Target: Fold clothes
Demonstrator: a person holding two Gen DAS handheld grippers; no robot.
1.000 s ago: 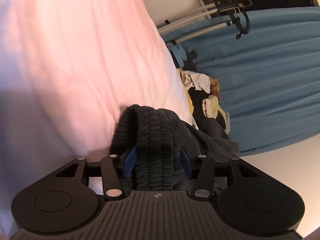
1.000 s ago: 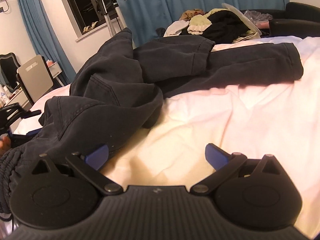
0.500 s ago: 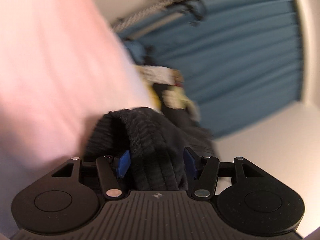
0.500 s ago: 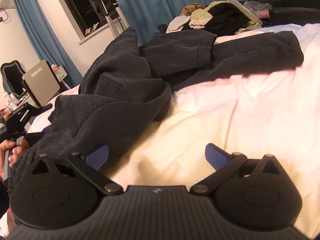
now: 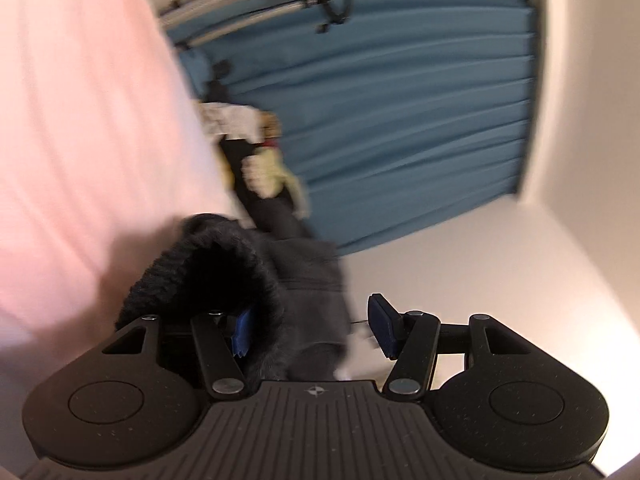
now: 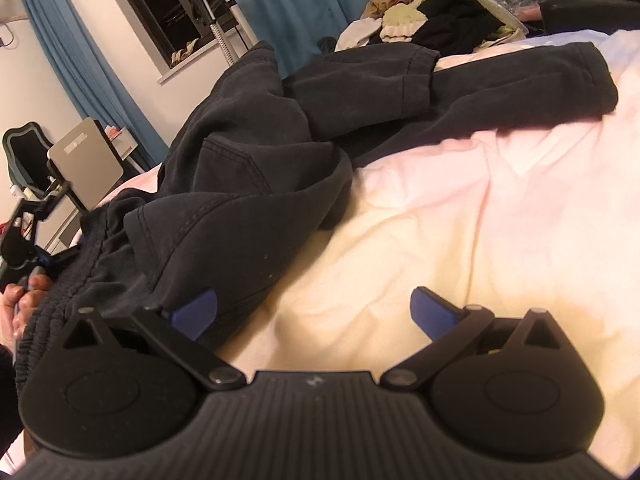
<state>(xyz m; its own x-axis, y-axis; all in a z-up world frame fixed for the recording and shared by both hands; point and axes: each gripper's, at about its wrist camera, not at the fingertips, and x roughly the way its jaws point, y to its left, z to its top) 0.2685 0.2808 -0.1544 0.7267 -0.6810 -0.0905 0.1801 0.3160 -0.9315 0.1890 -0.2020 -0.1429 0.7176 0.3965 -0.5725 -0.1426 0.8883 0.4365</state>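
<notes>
Dark trousers (image 6: 304, 120) lie crumpled across the pale pink bed sheet (image 6: 500, 208), legs stretching to the far right. Their ribbed waistband (image 5: 208, 272) hangs over the left pad of my left gripper (image 5: 312, 330), whose jaws stand apart; the right pad touches nothing. That view is blurred. My right gripper (image 6: 316, 312) is open and empty just above the sheet, its left pad beside a fold of the trousers. The left gripper and the hand holding it also show at the left edge of the right wrist view (image 6: 24, 248).
A heap of mixed clothes (image 6: 432, 24) lies at the far end of the bed. Blue curtains (image 5: 400, 128) hang behind it. A metal stand (image 6: 212, 12), a chair (image 6: 24, 152) and a grey board (image 6: 88, 160) stand left of the bed.
My left gripper has opened; it was shut on the ribbed waistband, which now slumps over the left pad. The right gripper has drifted slightly, staying open.
</notes>
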